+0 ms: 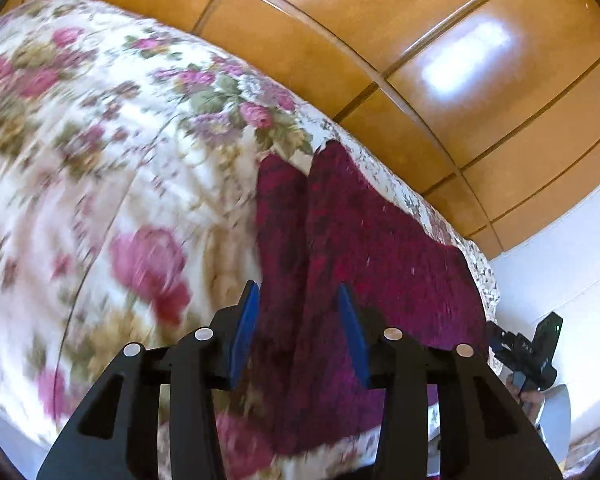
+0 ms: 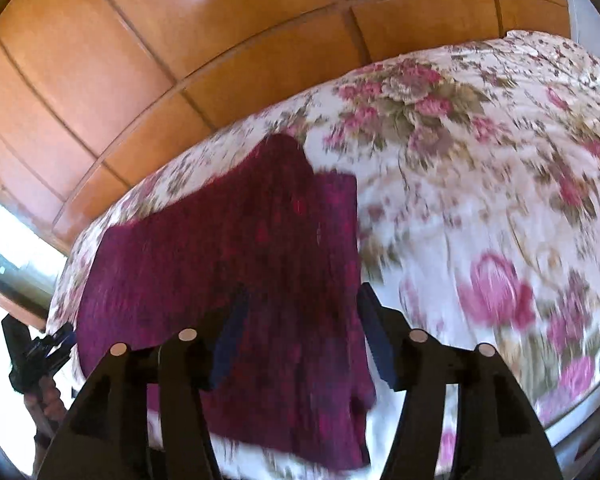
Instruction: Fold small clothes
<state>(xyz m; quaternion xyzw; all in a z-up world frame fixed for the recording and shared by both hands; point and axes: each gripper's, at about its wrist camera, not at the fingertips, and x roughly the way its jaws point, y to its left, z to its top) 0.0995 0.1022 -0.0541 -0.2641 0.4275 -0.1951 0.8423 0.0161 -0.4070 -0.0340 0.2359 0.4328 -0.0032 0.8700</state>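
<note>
Burgundy knit garment [image 1: 340,240] lay flat on the floral bedspread [image 1: 100,140] near the bed's edge, seemingly just folded. Left hand-held gripper [image 1: 298,332] and right hand-held gripper [image 2: 300,340] hovered above it, jaws parted, grasping nothing.

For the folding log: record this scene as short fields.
garment: dark red knitted garment, lying on the bed, partly folded over itself
surface: floral bedspread
backdrop: wooden panelled wardrobe
left hand-held gripper: jaws apart above the garment, nothing pinched
right hand-held gripper: jaws apart above the garment, nothing pinched
image quality: motion blur in both views
</note>
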